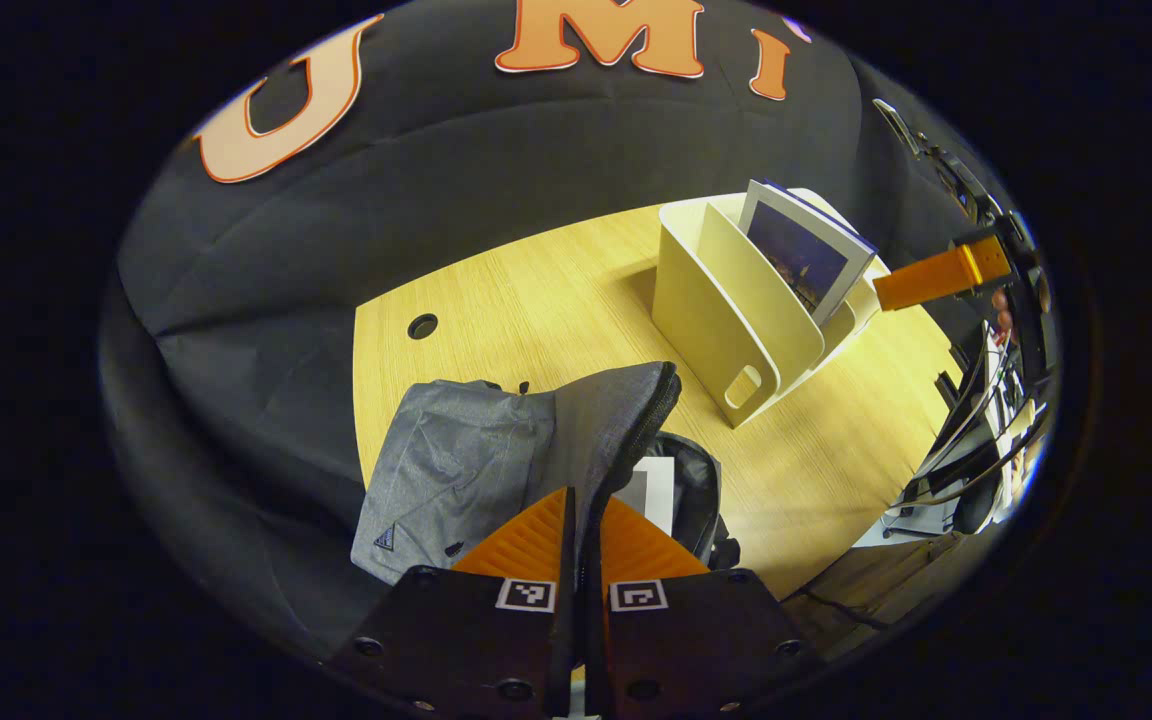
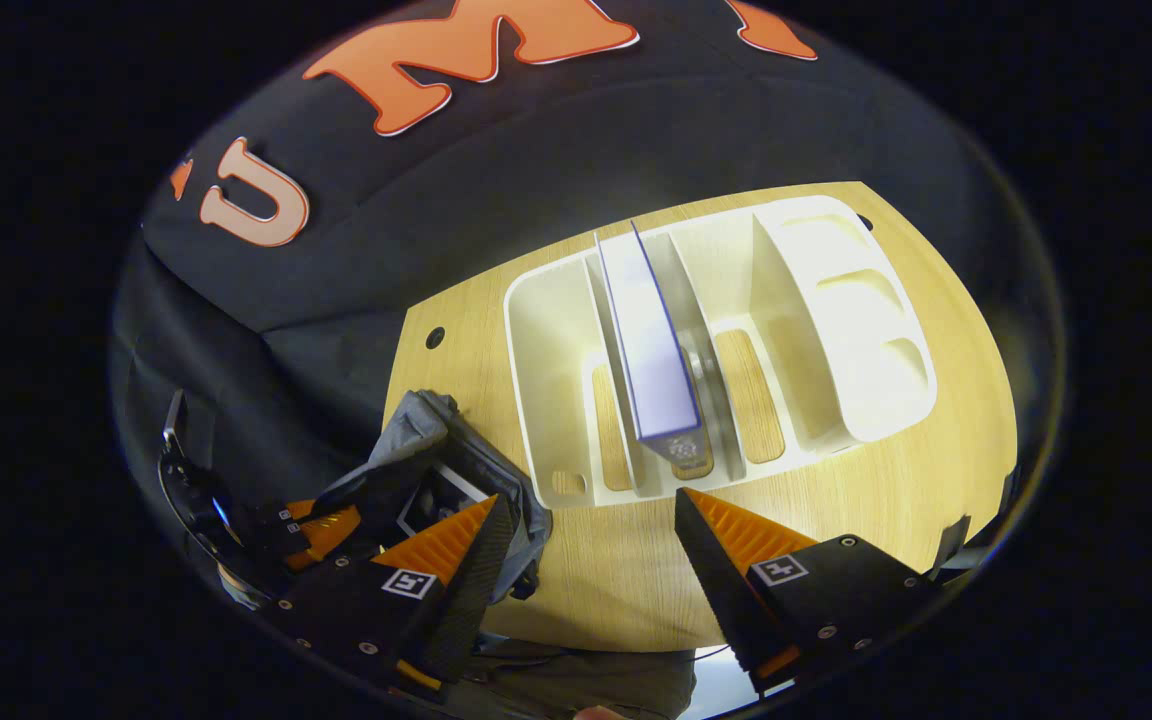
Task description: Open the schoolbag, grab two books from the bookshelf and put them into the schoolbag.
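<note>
Right up front in the left gripper view, the left gripper [image 1: 581, 520] has its fingers pinched nearly together on the edge of the grey flap of the schoolbag [image 1: 496, 460], holding the mouth open. Something white, likely a book already dropped in, peeks out of the opening just past the fingertips. Soft fabric, so I'd guess it sags the second that grip lets go.

Over in the right gripper view, the right gripper [image 2: 586, 515] is spread wide with nothing in it, hovering in front of the bookshelf [image 2: 556, 400], which sits just beyond the bag on the wooden table [image 2: 616, 580]. One book [image 2: 651, 360] stands upright in a middle slot of the bookshelf, spine end toward the gripper.

It looks thin, light and stiff with a glossy cover, so probably slippery. I'd pinch across the near edge by the spine.

That view looks down into the bookshelf's slots, while the left one gives the book's dark cover from the side.
</note>
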### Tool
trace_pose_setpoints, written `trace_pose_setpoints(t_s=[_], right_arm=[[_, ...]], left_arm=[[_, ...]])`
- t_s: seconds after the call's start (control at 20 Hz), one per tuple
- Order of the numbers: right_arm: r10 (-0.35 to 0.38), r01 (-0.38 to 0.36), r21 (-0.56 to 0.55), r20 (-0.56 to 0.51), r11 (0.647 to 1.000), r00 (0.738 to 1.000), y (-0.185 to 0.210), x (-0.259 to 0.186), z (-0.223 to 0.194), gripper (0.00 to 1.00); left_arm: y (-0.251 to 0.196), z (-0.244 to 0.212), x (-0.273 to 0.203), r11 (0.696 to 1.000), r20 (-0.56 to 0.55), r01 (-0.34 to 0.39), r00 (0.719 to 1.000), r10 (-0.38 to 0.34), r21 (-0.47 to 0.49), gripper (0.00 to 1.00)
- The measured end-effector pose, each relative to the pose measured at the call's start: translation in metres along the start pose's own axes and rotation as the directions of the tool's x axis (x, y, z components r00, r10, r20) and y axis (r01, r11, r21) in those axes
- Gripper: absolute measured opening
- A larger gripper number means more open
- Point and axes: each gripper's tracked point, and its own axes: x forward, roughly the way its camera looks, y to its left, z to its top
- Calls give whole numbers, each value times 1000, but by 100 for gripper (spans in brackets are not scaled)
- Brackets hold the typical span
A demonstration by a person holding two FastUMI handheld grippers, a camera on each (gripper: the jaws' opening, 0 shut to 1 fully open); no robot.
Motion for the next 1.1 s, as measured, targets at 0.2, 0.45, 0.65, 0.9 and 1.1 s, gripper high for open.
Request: trace_pose_setpoints(t_s=[0.2,0.45,0.65,0.9,1.1], right_arm=[[-40,39,-49,-29,998,999,-10,3,20,98],[-90,84,-88,-64,993,994,-23,11,44,97],[-114,104,-106,-98,989,989,-32,35,60,97],[-168,143,-161,-151,976,974,-50,71,62,96],[-199,165,-186,-181,969,963,-55,83,59,89]], left_arm=[[0,0,0,1000,-8,-15,1000,15,-21,6],[-1,-1,2,999,-20,-24,1000,23,-44,6],[-1,1,8,998,-32,-31,999,29,-59,6],[-1,0,9,997,-40,-41,998,38,-60,6],[0,-1,9,996,-47,-49,998,46,-69,6]])
